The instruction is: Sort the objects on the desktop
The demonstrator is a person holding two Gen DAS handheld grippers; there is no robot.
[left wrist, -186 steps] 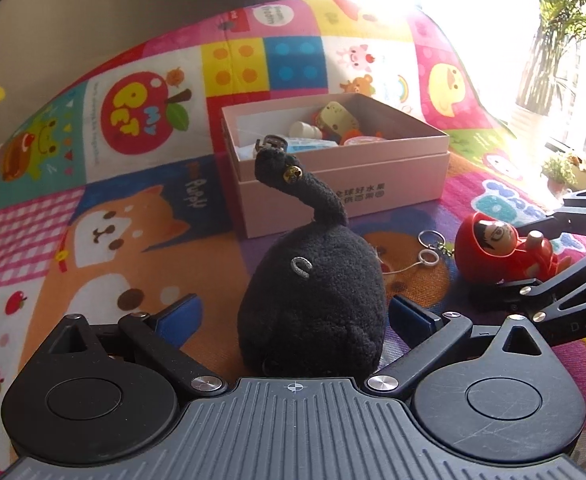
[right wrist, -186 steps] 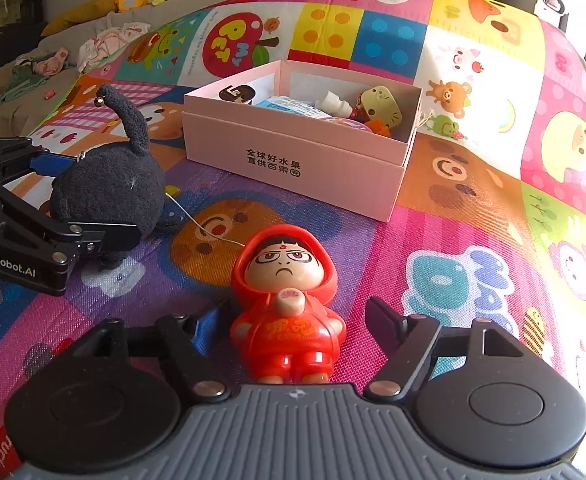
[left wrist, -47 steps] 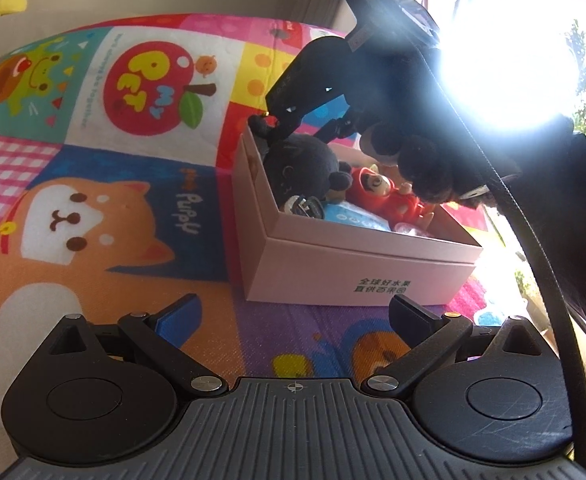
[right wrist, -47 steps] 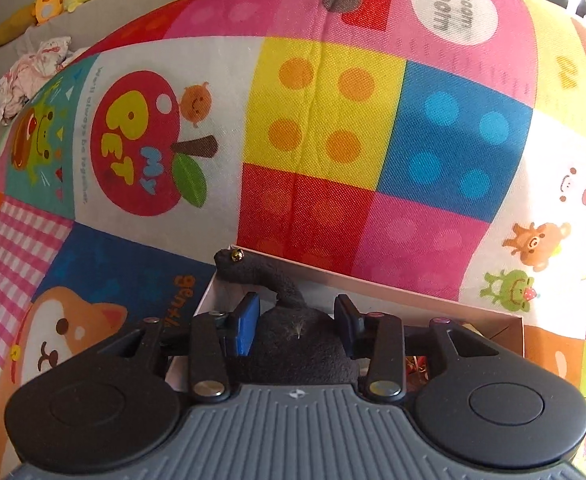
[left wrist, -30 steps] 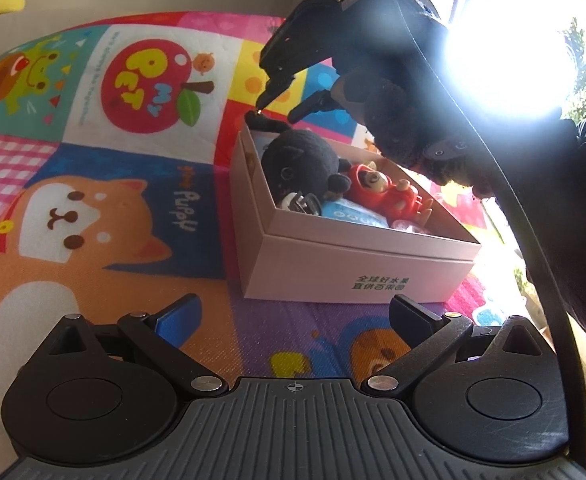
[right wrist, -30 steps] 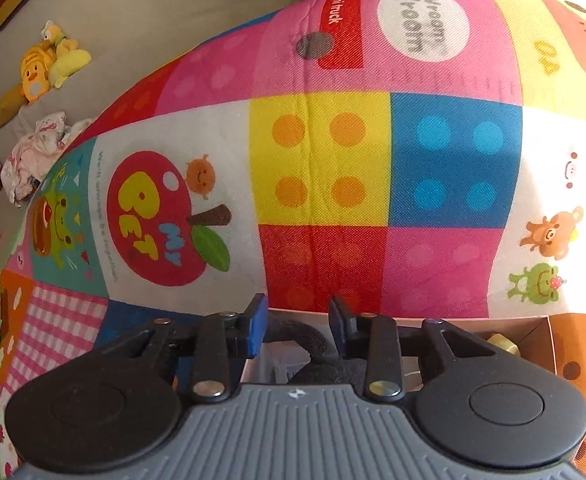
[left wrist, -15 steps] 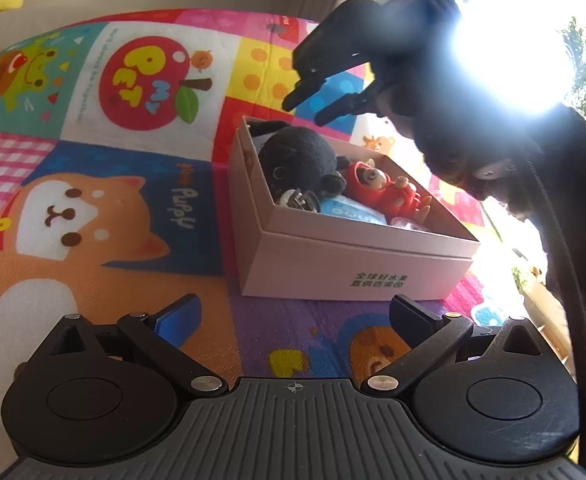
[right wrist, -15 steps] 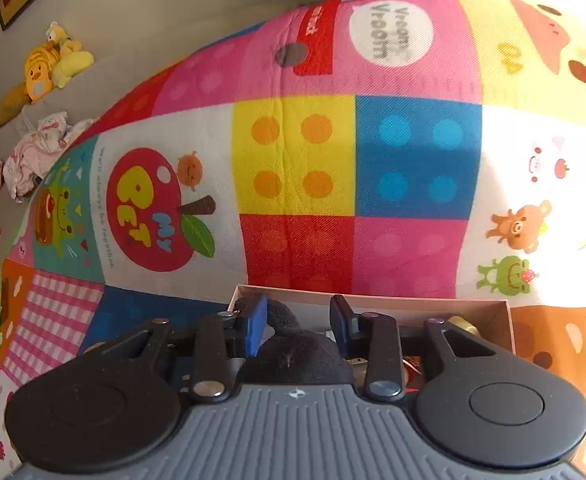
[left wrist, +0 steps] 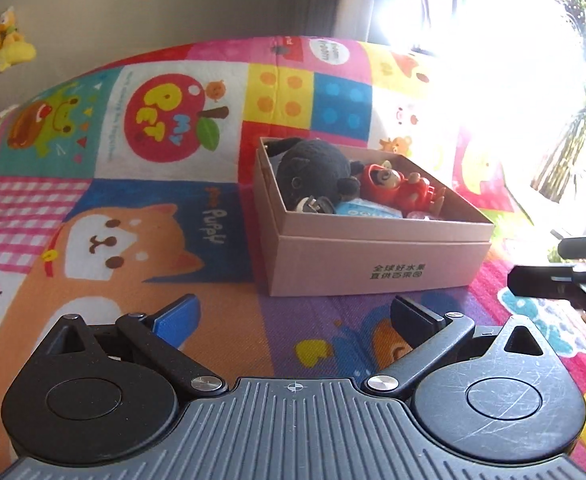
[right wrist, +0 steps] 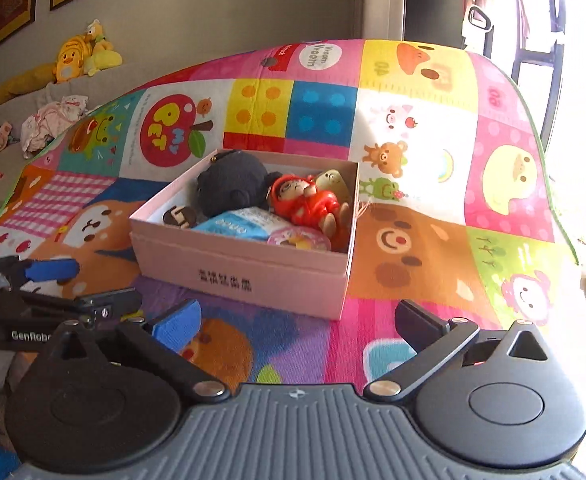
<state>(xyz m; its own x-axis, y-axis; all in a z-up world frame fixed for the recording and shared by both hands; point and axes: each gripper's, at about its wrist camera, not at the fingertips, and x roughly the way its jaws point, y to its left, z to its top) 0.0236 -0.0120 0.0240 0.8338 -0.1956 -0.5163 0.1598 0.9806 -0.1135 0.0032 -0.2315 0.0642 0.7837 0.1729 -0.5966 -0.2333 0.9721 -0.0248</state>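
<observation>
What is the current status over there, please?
Both tools empty, right tool opening, left tool open. Black plush and red doll in box. Nothing blocking.

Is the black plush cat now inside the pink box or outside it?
Inside. The black plush cat lies in the pink box, at one end, beside the red doll; no tongs touch it.

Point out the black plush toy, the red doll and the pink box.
black plush toy (right wrist: 229,184), right wrist view, rounded body.
red doll (right wrist: 313,206), right wrist view, red coat.
pink box (right wrist: 245,276), right wrist view, front wall.
</observation>
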